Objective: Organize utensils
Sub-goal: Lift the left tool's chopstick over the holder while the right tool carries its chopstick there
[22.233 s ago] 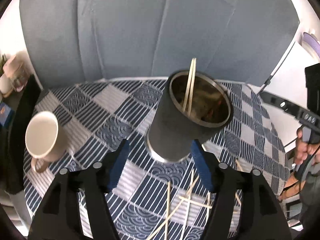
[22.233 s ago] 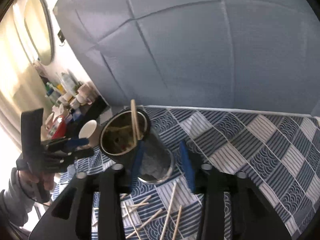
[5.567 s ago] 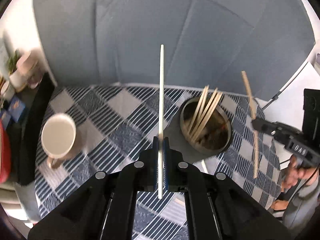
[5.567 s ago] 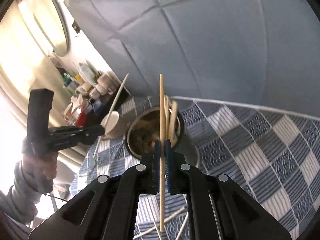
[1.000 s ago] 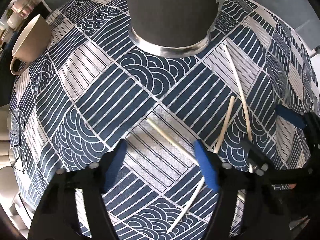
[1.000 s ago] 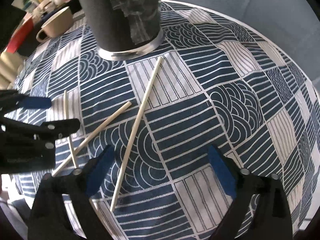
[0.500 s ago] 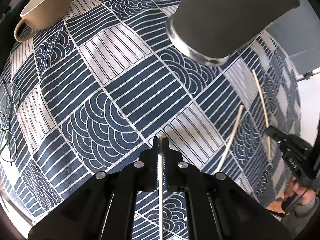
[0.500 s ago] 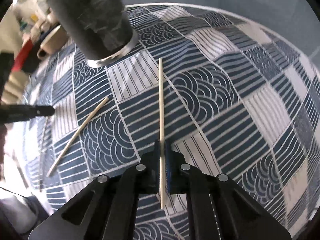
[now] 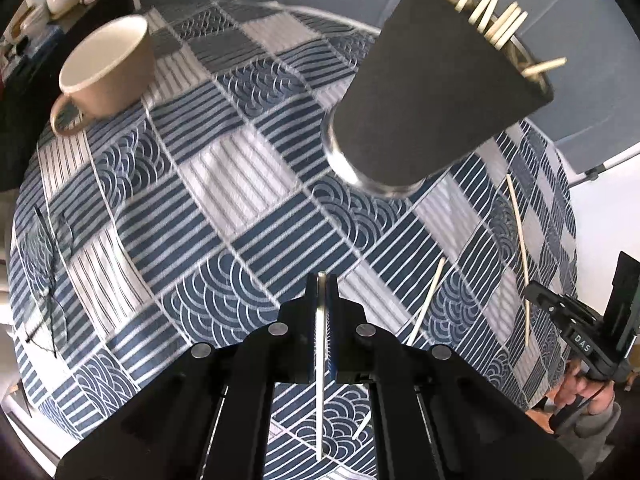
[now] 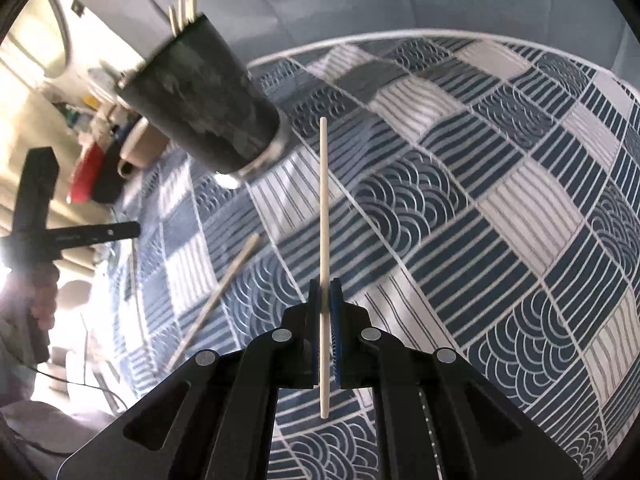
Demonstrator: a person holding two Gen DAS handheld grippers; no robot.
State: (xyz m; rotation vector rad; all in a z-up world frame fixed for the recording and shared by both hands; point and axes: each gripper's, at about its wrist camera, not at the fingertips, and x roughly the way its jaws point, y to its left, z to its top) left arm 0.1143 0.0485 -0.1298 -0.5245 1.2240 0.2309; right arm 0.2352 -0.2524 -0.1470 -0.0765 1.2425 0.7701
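My left gripper (image 9: 322, 294) is shut on a pale wooden chopstick (image 9: 319, 420), held above the blue-and-white patterned cloth (image 9: 224, 168). The dark cylindrical holder (image 9: 432, 80) stands beyond it to the upper right with several chopsticks (image 9: 496, 16) sticking out. My right gripper (image 10: 325, 294) is shut on another chopstick (image 10: 323, 200) that points up past its fingertips. In the right wrist view the holder (image 10: 200, 100) is at the upper left. One loose chopstick (image 9: 426, 302) lies on the cloth between the two grippers, also seen as a blurred stick (image 10: 216, 296).
A beige mug (image 9: 108, 64) stands at the far left of the cloth. A pair of glasses (image 9: 48, 240) lies near the left edge. Shelves with bottles and a red item (image 10: 84, 176) are beyond the table. A grey backdrop rises behind.
Both grippers closed on a chopstick each and lifted them off the cloth. Both have risen and tilted up, so the holder's rim now shows.
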